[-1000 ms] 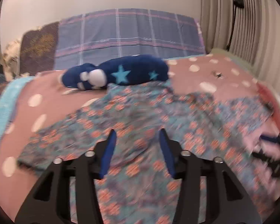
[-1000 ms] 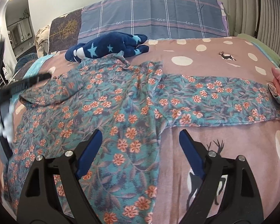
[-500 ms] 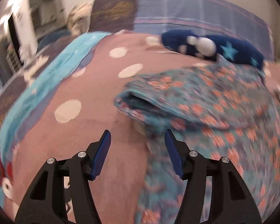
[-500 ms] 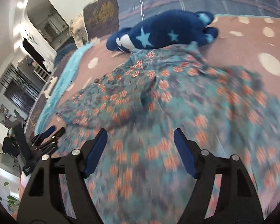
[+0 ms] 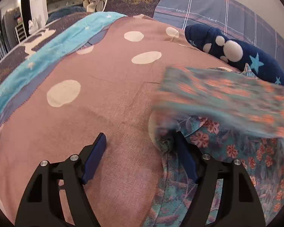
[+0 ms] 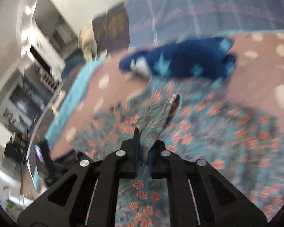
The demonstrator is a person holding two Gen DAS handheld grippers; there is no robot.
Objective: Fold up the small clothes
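Observation:
A teal shirt with orange flowers (image 5: 227,151) lies spread on the pink spotted bedspread (image 5: 104,98). My left gripper (image 5: 140,138) hovers low over the bedspread at the shirt's left edge. Its jaws are opening, and a bunched bit of the shirt's edge lies just inside the right-hand finger (image 5: 181,151), unpinched. A blurred sleeve of the shirt (image 5: 227,98) hangs lifted across that view. In the right wrist view, my right gripper (image 6: 143,145) is closing on a raised fold of the shirt (image 6: 161,117), which is pinched between the pads.
A dark blue plush toy with stars (image 5: 236,54) (image 6: 179,60) lies behind the shirt, in front of a plaid pillow (image 5: 217,15). A turquoise blanket (image 5: 56,43) runs along the bed's left side. Beyond it is the bed's edge and room furniture (image 6: 28,98).
The left gripper swung left from over the shirt's middle to its left edge and widened. The right gripper closed on the shirt and rose, pulling a sleeve up.

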